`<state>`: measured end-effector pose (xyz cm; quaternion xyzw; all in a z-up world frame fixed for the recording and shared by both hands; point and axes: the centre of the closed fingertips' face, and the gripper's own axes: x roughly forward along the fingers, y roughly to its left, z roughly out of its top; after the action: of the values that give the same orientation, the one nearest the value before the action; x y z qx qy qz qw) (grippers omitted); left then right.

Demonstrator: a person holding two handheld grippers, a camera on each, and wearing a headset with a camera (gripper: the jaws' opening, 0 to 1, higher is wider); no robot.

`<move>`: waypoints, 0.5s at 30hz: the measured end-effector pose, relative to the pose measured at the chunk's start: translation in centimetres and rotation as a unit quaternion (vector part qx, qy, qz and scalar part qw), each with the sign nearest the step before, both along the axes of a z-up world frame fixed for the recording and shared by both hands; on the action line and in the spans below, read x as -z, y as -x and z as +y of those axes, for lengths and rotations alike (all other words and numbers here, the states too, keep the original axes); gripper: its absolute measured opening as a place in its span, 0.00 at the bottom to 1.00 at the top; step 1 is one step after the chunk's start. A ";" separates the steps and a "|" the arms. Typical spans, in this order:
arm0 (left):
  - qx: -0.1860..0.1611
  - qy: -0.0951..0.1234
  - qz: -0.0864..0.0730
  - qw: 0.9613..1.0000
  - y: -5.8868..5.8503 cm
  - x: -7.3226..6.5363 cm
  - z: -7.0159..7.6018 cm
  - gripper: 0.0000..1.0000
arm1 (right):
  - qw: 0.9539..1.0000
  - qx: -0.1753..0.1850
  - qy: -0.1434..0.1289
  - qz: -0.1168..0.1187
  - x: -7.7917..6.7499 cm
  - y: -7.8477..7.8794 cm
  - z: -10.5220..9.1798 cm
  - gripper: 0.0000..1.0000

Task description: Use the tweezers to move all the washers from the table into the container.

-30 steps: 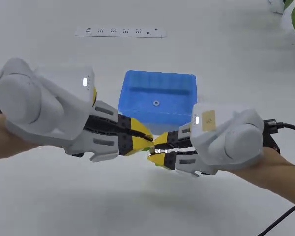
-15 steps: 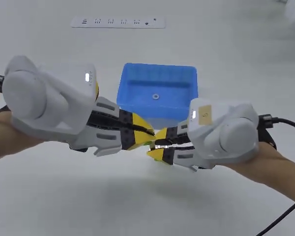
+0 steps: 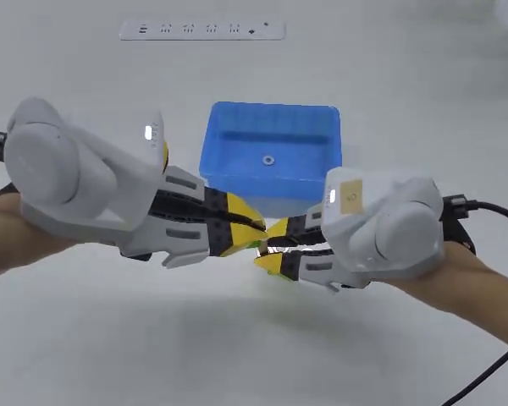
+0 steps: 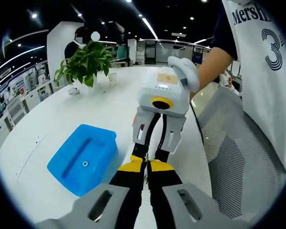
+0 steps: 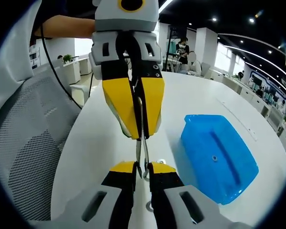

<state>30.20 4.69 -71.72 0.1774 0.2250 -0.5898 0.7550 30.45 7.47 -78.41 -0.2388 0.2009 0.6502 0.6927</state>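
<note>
Right gripper (image 3: 269, 248) nearer; tweezers (image 5: 142, 143) half-hidden

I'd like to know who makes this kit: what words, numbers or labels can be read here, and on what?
"Mersh", cut off at the edge: on the person's dark shirt.
"3", next digit cut off: same shirt.
Print by the tan label on the right gripper: too blurred to read.
Mark on the yellow label, head view: too small.
Markings on the power strip: too small.

We see a white power strip (image 3: 201, 30) at twelve o'clock on the white table (image 3: 110, 347). From the left gripper view, a leafy potted plant (image 4: 86, 62) stands at ten o'clock and a grey mesh chair (image 4: 238, 157) at four.
</note>
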 end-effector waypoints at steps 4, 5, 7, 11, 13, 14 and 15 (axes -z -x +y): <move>0.000 0.002 0.002 1.000 0.0 0.0 0.0 0.06 | 1.000 0.000 0.001 0.001 0.1 0.0 0.0 0.12; -0.001 0.002 0.002 1.000 0.0 0.0 0.1 0.06 | 1.000 0.001 0.000 0.002 0.1 0.0 0.0 0.12; -0.003 -0.001 0.001 1.000 -0.1 0.0 0.2 0.06 | 1.000 0.002 0.000 0.001 0.1 -0.1 0.0 0.12; -0.001 -0.001 -0.002 1.000 -0.1 -0.1 0.2 0.06 | 1.000 0.001 -0.001 -0.001 -0.1 -0.2 0.2 0.12; -0.003 0.000 0.000 1.000 -0.1 -0.2 0.2 0.06 | 1.000 0.001 -0.001 -0.001 -0.1 -0.2 0.2 0.12; -0.003 0.000 0.001 1.000 -0.1 -0.1 0.2 0.06 | 1.000 0.002 -0.001 0.002 0.0 -0.2 0.2 0.12; -0.004 -0.001 0.003 1.000 -0.2 0.1 0.3 0.06 | 1.000 0.001 0.001 0.003 0.2 -0.2 0.2 0.12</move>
<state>30.37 4.96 -71.80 0.1755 0.2286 -0.5873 0.7563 30.62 7.67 -78.57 -0.2367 0.2041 0.6498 0.6928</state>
